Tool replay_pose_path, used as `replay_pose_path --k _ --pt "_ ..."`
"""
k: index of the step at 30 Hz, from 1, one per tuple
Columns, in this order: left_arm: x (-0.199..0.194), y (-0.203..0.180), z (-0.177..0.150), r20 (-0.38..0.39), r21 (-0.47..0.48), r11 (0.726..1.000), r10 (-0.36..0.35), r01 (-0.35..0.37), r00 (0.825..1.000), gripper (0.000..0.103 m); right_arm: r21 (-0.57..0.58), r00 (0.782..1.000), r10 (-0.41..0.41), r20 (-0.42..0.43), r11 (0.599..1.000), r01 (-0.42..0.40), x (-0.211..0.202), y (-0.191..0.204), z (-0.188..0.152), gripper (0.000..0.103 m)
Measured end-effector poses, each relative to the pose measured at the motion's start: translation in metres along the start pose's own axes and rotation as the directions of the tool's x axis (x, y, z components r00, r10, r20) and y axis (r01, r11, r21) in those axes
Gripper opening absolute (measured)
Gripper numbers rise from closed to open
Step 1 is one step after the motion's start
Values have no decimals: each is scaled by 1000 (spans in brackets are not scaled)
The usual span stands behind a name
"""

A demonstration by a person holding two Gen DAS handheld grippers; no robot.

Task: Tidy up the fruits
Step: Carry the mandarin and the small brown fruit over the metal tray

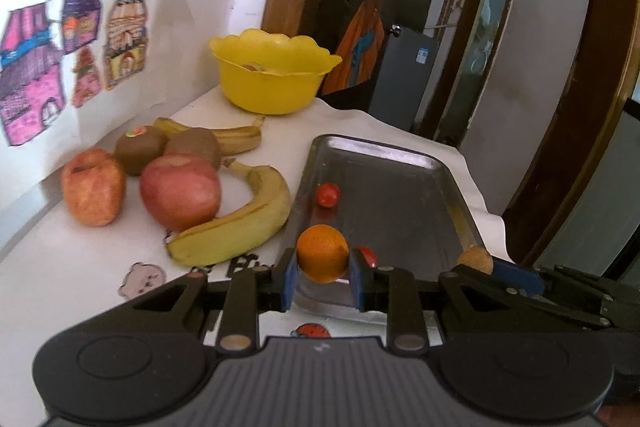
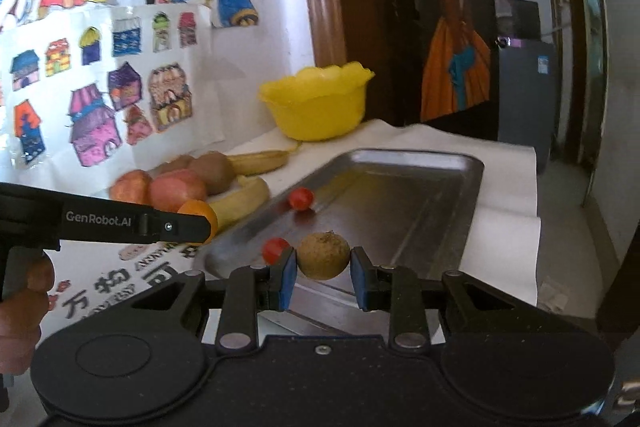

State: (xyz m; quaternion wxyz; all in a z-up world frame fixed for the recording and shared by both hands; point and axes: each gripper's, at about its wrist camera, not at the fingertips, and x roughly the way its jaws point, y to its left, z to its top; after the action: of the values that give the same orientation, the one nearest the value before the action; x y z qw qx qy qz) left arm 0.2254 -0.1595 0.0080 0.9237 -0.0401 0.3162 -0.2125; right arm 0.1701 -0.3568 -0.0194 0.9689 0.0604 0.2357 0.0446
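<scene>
My left gripper (image 1: 322, 277) is shut on a small orange (image 1: 322, 253) at the near left edge of the metal tray (image 1: 396, 199). My right gripper (image 2: 323, 277) is shut on a small brown round fruit (image 2: 323, 255) over the tray's (image 2: 404, 199) near end. Two cherry tomatoes (image 1: 328, 195) (image 1: 367, 255) lie in the tray. Left of the tray lie two apples (image 1: 180, 191) (image 1: 94, 187), two kiwis (image 1: 140, 147), and two bananas (image 1: 236, 223). A yellow bowl (image 1: 274, 75) with some fruit inside stands at the back.
The white-covered table (image 1: 100, 267) runs along a wall with coloured drawings (image 1: 36, 83) on the left. Its right edge (image 1: 486, 195) drops off beside the tray. A doorway and dark cabinet (image 1: 404, 75) lie beyond.
</scene>
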Motion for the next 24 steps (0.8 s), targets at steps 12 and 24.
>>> replay_pose_path --k 12,24 --pt "34 -7 -7 -53 30 999 21 -20 998 29 5 998 9 -62 1000 -8 18 -5 -3 31" --pt "41 -8 -8 -79 37 999 34 -31 996 30 2 997 -4 -82 1000 4 22 -5 -3 32"
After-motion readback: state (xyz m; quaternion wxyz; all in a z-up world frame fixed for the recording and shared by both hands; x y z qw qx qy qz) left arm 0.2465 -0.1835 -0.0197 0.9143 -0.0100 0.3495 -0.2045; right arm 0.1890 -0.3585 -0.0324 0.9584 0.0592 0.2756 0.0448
